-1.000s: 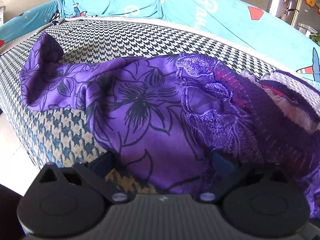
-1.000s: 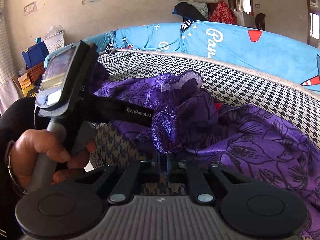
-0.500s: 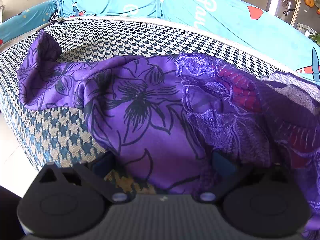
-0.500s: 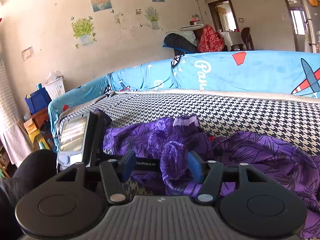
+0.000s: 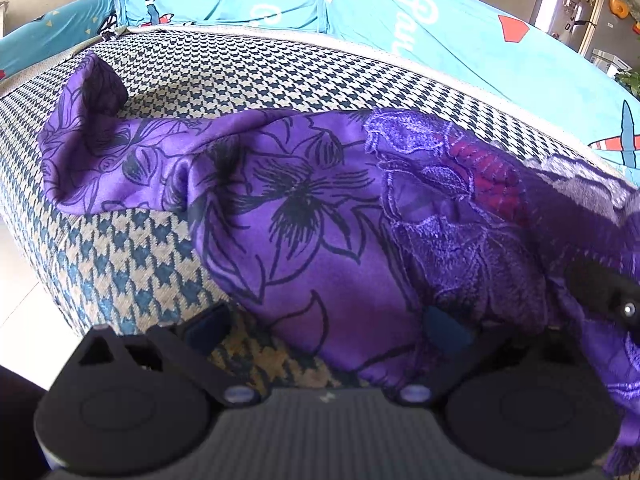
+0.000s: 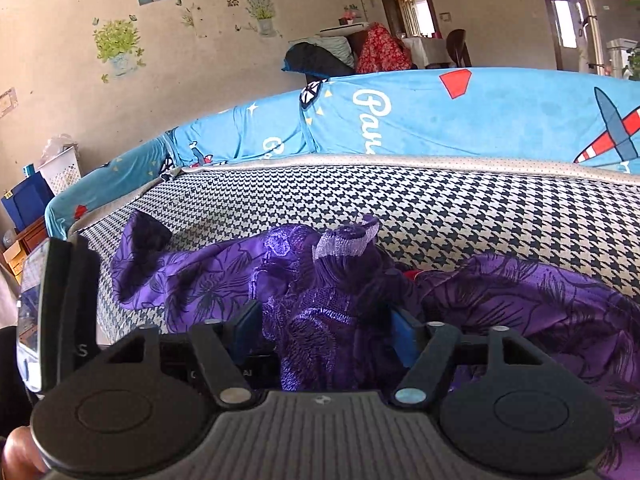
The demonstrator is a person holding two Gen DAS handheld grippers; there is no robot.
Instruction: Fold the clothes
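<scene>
a houndstooth-covered sofa seat [image 6: 440, 216] fills both views, with a blue printed cover [image 6: 460, 116] over its backrest behind. the purple floral garment [image 5: 304, 216] lies crumpled along the seat's front edge, lace part bunched in the middle. the left gripper [image 5: 324, 324] has its fingers wide apart, with the garment's hem draped between them and not pinched. the right gripper [image 6: 324, 336] is closing, a bunch of purple lace between its blue pads [image 6: 402, 338].
</scene>
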